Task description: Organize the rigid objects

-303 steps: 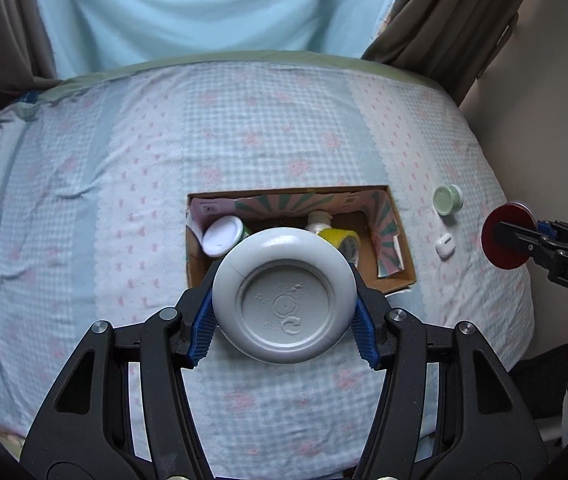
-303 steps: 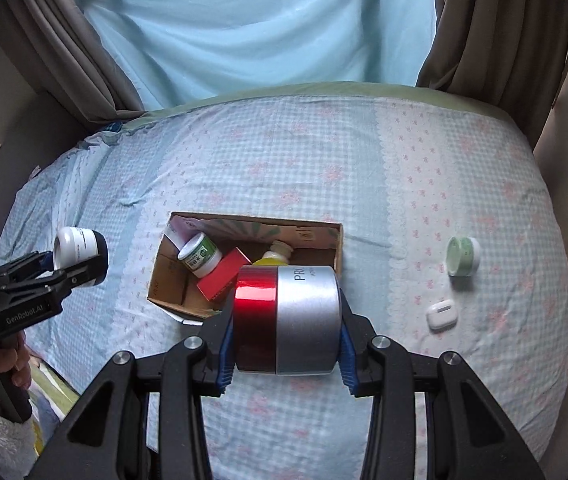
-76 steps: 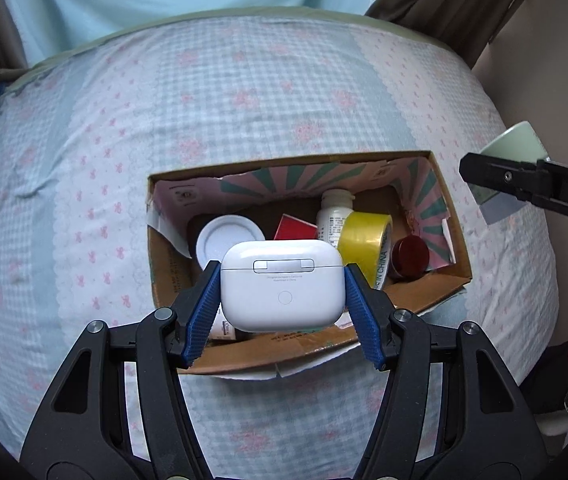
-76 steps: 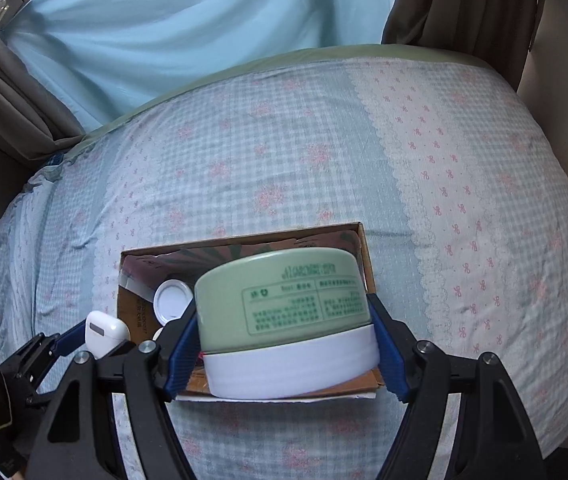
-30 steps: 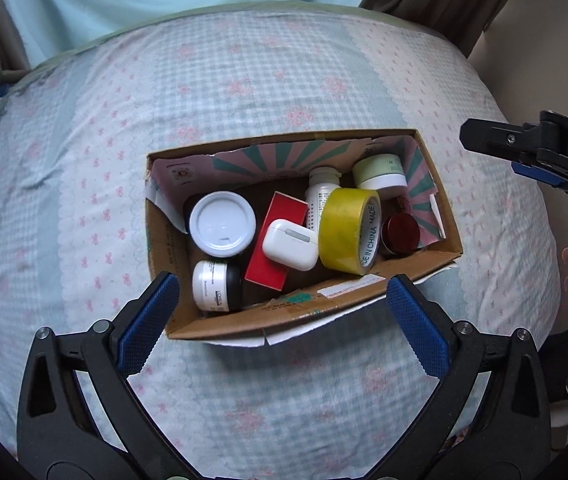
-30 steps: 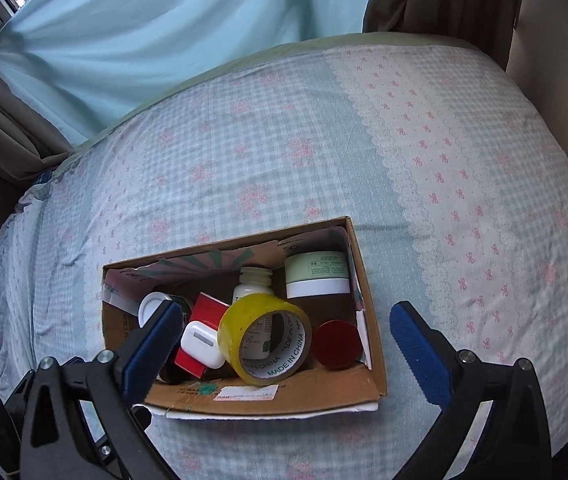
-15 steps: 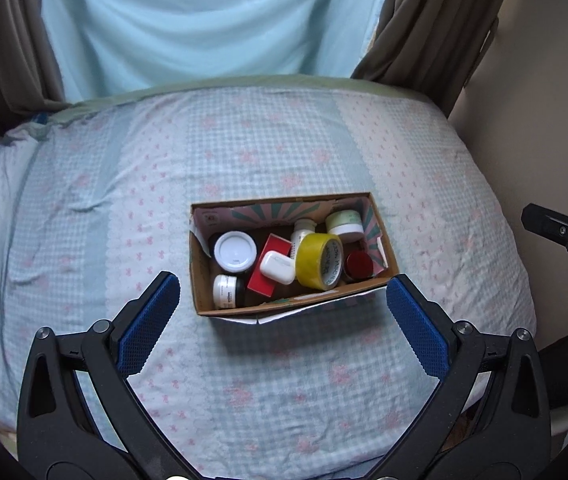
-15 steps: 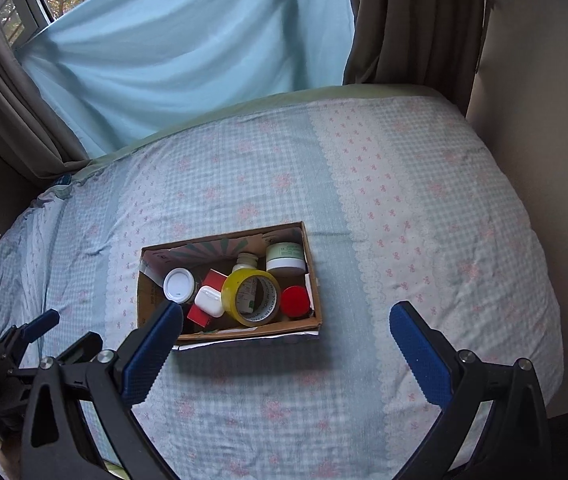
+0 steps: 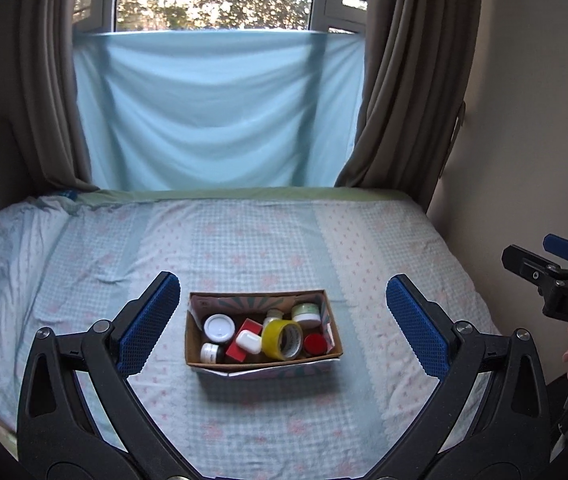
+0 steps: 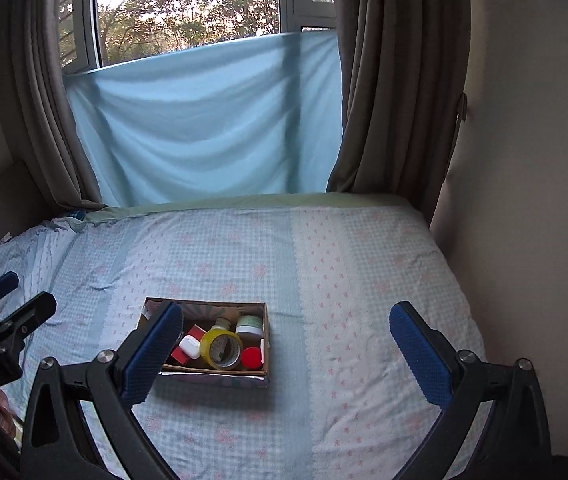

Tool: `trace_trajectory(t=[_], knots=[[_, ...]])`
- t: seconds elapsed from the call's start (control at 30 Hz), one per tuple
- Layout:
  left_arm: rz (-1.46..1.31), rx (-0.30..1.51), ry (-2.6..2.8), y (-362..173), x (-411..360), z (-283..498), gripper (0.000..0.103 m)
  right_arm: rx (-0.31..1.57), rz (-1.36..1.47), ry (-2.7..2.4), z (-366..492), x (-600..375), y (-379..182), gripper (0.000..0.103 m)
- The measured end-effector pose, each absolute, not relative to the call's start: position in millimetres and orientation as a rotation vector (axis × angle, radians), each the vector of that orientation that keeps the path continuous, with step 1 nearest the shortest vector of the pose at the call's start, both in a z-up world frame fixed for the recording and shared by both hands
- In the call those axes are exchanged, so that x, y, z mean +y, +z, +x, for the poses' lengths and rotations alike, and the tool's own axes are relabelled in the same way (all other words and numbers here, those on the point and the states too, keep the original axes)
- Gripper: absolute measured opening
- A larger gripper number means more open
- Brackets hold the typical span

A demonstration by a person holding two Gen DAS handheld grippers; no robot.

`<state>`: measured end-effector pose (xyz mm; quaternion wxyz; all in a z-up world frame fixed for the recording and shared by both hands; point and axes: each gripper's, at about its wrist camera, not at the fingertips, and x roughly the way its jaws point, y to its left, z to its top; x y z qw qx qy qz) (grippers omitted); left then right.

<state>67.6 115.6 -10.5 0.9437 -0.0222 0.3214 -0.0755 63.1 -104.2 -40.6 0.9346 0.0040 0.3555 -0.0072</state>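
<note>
A cardboard box (image 9: 262, 363) sits on the bed and also shows in the right wrist view (image 10: 212, 372). In it lie a yellow tape roll (image 9: 282, 338), a white earbud case (image 9: 249, 341), a red box (image 9: 240, 340), a white-lidded jar (image 9: 219, 327), a green jar (image 9: 306, 312), a red-lidded can (image 9: 315, 343) and a small dark jar (image 9: 209, 353). My left gripper (image 9: 284, 320) is open and empty, held back and above the box. My right gripper (image 10: 286, 344) is open and empty, also well back from the box.
The bed (image 9: 244, 248) has a blue checked sheet with pink flowers. A blue cloth (image 9: 216, 108) and brown curtains (image 9: 412, 80) hang at the window behind. A wall (image 10: 524, 160) runs along the bed's right side.
Both grippers have pulled back and tilted up from the box, so the window now shows. Earlier the earbud case and green jar were let go into the box.
</note>
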Motion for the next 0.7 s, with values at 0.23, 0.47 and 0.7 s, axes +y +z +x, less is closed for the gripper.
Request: trace_trajectory(t=[0.23,0.47,0.7], knots=[[-0.051,0.615,-0.129,-1.6,85.8,38.8,0.103,0.685,-0.018,-0.011,42.2,-128.2,-40.2,0.103],[-0.040,0.588,-0.116,-2.2,68.9,22.9,0.103,0.656,0.000,-0.001,29.8,-144.7,-41.0,0.103],[-0.019,0.566,-0.098,0.1,59.0,15.2,0.103,0.627,-0.001,-0.002,23.0,-152.7,-35.5,0.103]])
